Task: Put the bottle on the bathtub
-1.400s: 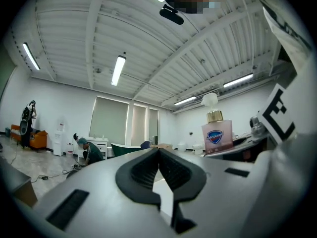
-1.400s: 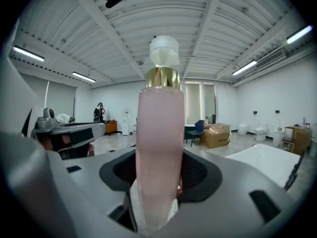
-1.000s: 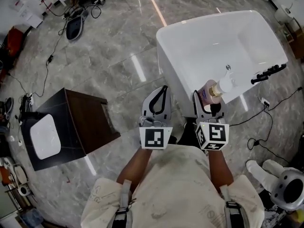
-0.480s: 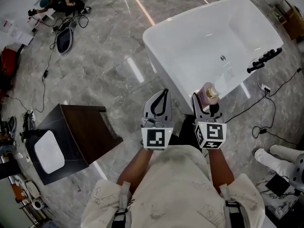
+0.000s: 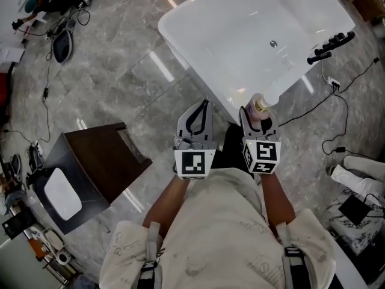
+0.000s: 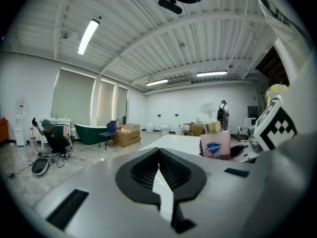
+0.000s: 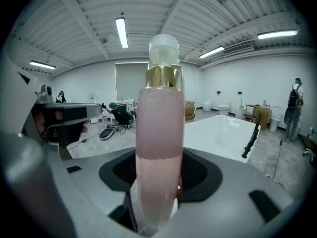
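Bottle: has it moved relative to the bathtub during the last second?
Yes, slightly. The bottle has drawn back from the black tap, toward the near rim of the bathtub.

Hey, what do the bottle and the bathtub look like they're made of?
The bottle looks like translucent plastic, possibly glass: the pink liquid's fill line shows through. The bathtub looks like glossy white acrylic or ceramic, judging by reflected light patches.

Looks like a bath-fixture showroom/test hall: white freestanding bathtub (image 5: 240, 29) on grey marble floor (image 5: 108, 77), green tub (image 6: 90, 133) by big windows (image 6: 74, 103), toilets (image 6: 163, 129) further back, cardboard boxes (image 6: 127, 135), ribbed ceiling (image 6: 198, 38) w/ tube lights (image 6: 88, 36), cables (image 5: 48, 83) across the floor.
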`<action>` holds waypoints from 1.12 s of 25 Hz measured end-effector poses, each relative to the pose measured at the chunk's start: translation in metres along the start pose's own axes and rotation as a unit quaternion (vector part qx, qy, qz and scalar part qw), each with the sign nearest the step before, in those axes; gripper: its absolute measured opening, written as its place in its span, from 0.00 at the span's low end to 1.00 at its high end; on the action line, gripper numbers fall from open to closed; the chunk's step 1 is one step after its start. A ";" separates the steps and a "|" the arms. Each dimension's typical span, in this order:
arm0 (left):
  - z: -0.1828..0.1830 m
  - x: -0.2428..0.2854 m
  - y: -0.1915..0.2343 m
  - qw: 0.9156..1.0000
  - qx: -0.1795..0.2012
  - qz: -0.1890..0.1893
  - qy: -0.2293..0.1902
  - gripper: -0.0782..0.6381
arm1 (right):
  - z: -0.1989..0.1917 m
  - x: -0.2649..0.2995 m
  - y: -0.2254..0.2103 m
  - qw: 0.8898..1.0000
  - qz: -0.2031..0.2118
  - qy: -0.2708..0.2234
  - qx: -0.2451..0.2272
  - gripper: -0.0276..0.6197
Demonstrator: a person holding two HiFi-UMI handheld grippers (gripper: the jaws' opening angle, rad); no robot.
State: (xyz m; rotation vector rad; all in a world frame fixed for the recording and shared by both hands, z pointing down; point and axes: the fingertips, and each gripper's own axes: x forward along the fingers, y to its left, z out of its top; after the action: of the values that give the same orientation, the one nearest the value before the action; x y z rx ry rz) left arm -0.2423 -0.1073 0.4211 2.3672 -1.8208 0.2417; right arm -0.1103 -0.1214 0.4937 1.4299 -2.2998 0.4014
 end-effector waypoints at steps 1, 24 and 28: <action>-0.002 0.003 -0.004 1.000 -0.002 -0.004 0.002 0.11 | -0.008 0.002 -0.004 1.000 -0.002 0.008 0.002 0.37; -0.066 0.056 -0.066 0.993 0.022 -0.055 0.099 0.11 | -0.157 0.072 -0.060 0.989 -0.009 0.144 0.021 0.37; -0.070 0.057 -0.072 0.993 0.024 -0.055 0.103 0.11 | -0.158 0.086 -0.065 0.990 -0.010 0.143 0.010 0.37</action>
State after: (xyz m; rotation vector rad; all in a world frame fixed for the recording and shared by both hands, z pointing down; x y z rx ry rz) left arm -0.1610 -0.1279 0.5010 2.3645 -1.6051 0.5013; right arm -0.0573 -0.1476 0.6758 1.3085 -2.0562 0.5829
